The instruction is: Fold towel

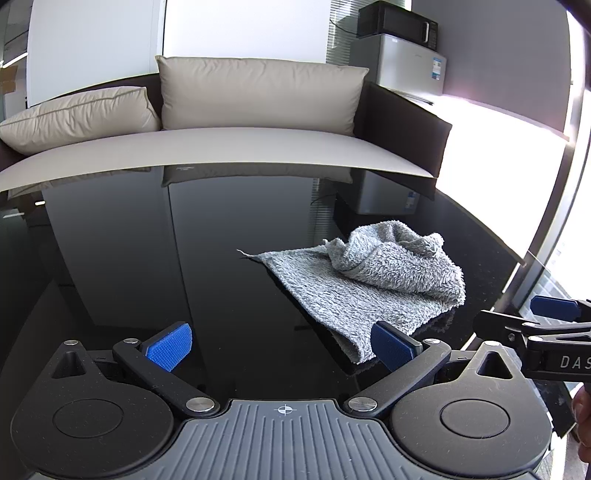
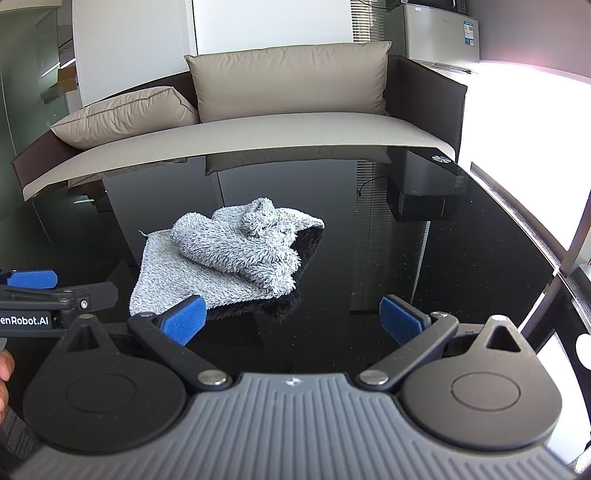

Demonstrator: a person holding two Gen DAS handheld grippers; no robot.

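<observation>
1. Towel (image 1: 373,280), grey and fluffy, lies crumpled on the glossy black table (image 1: 147,258); one layer is spread flat, the rest bunched on top of it.
2. Left gripper (image 1: 283,347): jaws wide apart, holding nothing; its right blue pad (image 1: 391,349) sits just at the towel's near corner, though contact cannot be judged.
3. Right gripper (image 2: 293,320): jaws wide apart and empty; its left blue pad (image 2: 184,319) overlaps the towel's (image 2: 221,258) near edge in the right wrist view.
4. Sofa (image 1: 221,147) behind the table carries two beige cushions, one lying (image 1: 77,116), one upright (image 1: 258,94).
5. Small fridge (image 1: 410,66) at the far right supports a black microwave (image 1: 397,24); its sticker is too small to read.
6. Partial lettering shows on each gripper's side as seen by the other camera: "DAS" in the left wrist view, "enRobot.AI" in the right wrist view, both cut off by the frame edge.
</observation>
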